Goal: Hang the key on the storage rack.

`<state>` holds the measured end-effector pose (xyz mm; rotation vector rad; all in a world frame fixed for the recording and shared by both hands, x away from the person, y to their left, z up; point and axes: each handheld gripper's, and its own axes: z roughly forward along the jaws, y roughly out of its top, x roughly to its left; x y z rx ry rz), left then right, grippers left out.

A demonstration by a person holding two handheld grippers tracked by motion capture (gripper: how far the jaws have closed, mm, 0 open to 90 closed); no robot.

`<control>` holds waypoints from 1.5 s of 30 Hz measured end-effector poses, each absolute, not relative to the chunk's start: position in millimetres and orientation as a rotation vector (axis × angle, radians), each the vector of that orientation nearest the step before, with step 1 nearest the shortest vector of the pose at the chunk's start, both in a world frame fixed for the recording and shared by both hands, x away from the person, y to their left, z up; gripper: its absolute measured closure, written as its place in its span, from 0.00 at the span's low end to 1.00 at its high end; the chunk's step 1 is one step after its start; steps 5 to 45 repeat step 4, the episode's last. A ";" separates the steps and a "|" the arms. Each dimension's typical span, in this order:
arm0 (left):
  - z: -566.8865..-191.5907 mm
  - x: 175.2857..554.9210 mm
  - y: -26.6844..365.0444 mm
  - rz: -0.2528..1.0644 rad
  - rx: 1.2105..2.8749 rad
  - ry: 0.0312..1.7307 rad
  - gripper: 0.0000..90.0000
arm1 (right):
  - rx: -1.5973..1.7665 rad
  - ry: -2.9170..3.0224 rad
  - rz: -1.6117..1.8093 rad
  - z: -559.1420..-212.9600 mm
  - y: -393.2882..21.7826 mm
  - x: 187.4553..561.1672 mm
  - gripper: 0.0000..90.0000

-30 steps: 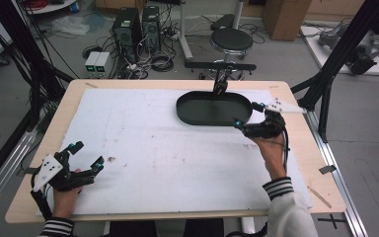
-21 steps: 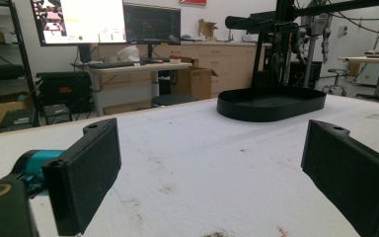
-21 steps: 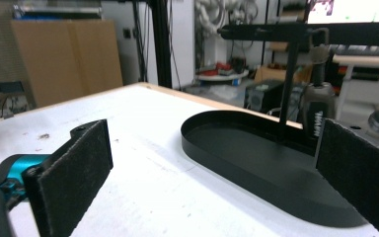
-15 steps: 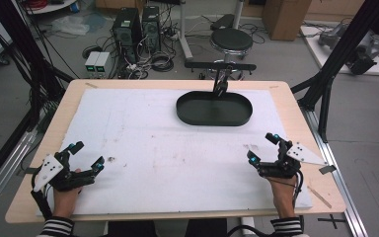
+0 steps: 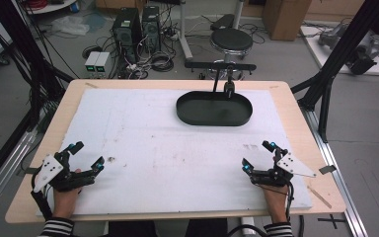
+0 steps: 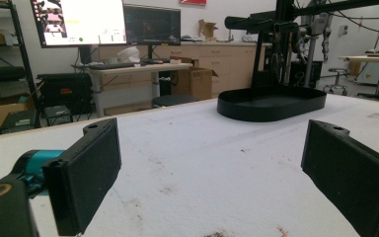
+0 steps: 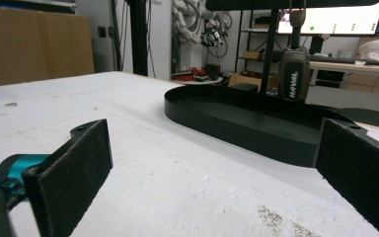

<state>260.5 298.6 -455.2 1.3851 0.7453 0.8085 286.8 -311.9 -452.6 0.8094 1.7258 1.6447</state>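
A black oval tray (image 5: 214,109) lies at the far middle-right of the white table mat (image 5: 168,143); nothing shows inside it. The tray (image 6: 271,103) appears ahead in the left gripper view and closer, as the tray (image 7: 246,123), in the right gripper view. My left gripper (image 5: 85,159) rests near the front left corner, open, with bare mat between its jaws. My right gripper (image 5: 258,155) rests near the front right edge, also open and holding nothing. Each is held by a hand in a striped sleeve.
A black camera stand (image 5: 222,66) with a hanging camera (image 5: 229,90) rises just behind the tray. The mat carries faint stains and smudges (image 5: 111,159). Black frame posts (image 5: 325,84) flank the table; a stool (image 5: 231,38) and computers (image 5: 137,24) stand on the floor beyond.
My right gripper pulled back from beside the tray to the front right of the table and has settled there. The left gripper has stayed in place.
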 end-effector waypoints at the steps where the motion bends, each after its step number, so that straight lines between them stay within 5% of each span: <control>1: -455.3 260.3 298.6 0.810 1.384 0.745 0.10 | 0.819 1.725 1.649 -452.8 -312.6 286.4 0.00; 45: -455.3 260.2 298.9 0.806 1.378 0.748 0.10 | 0.822 1.713 1.660 -453.1 -313.3 285.8 0.00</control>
